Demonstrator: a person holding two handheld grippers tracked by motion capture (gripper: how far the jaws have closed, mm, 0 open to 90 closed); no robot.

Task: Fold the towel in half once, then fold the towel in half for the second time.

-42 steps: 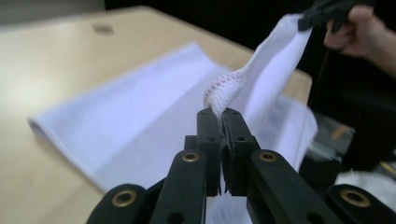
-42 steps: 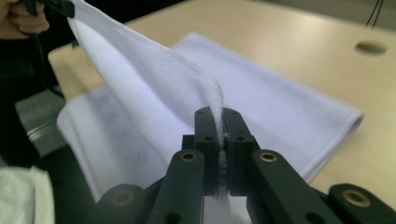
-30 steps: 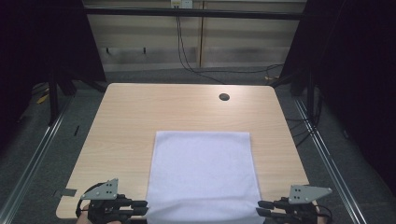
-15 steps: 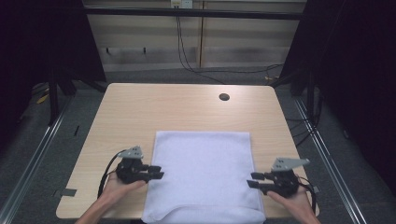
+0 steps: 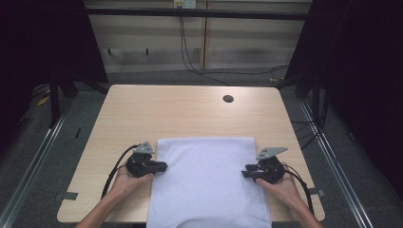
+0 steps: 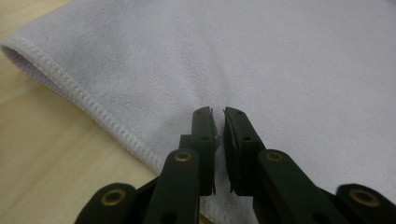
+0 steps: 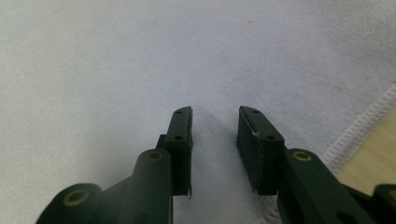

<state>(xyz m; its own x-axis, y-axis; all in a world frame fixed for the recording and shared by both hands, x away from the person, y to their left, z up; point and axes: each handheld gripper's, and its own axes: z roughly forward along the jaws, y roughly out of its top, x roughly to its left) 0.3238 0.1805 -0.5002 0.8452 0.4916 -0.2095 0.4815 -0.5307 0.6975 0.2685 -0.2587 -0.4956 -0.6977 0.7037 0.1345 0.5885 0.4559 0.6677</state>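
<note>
1. White towel (image 5: 209,183) lies flat on the worktop (image 5: 190,111), near my edge, its near end hanging over that edge.
2. My left gripper (image 5: 161,166) sits at the towel's left hem, about halfway along that side, jaws pointing inward over the cloth.
3. Left gripper view: left gripper (image 6: 218,116) jaws have just been closing. Only a thin slit is left between them, with a small ridge of towel (image 6: 280,70) at the tips. Can't tell if the pads actually pinch it.
4. The stitched hem runs diagonally past the left jaws, bare wood beside it.
5. My right gripper (image 5: 247,172) sits at the towel's right hem, roughly opposite the left one, jaws pointing inward.
6. Right gripper view: right gripper (image 7: 215,116) jaws have just been closing too, but a clear gap remains. Flat towel (image 7: 140,70) shows through the gap, nothing clamped.
7. Right jaws rest low over the cloth, the hem and a strip of worktop off to one side.
8. Small dark round hole (image 5: 228,99) in the worktop at the far side, well apart from the towel.
</note>
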